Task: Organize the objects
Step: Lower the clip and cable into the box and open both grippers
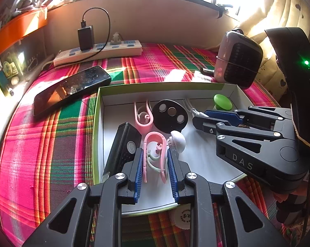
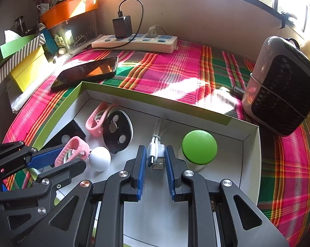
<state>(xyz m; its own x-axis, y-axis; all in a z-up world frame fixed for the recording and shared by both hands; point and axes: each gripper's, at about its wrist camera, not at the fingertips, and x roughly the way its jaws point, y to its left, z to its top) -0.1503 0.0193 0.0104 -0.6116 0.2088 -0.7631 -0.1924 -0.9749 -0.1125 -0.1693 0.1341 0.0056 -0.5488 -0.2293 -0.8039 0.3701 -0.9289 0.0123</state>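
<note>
The left gripper (image 1: 155, 154) is closed on a pink clip (image 1: 155, 144), which is pinched between its two blue pads above the floor of a shallow box (image 1: 161, 86). A pale green clip is nested inside the pink one. The right gripper (image 2: 154, 154) is closed on the plugs of a coiled white cable (image 2: 157, 142), whose loop is laid toward the far wall of the box. Both tools are pointed steeply downward into the box, the right one being seen at the right edge of the left wrist view and the left one at the lower left of the right wrist view.

Just beside the held pink clip a white ball-shaped piece (image 1: 178, 141) is found, and beyond it a black oval disc (image 1: 170, 116) with three round inserts is laid flat. A second pink clip (image 1: 143, 115) is set against the disc's left side. A black bar-shaped device (image 1: 122, 150) is leaned along the box's left wall. A green round cap (image 2: 199, 146) on a white base is placed just right of the cable.

The box is set on a plaid cloth (image 1: 42, 144). Beyond it a phone (image 1: 72, 88) is laid face up, a power strip (image 1: 99, 51) carrying a black charger is set along the wall, and a small fan (image 2: 282, 94) is stood at the right.
</note>
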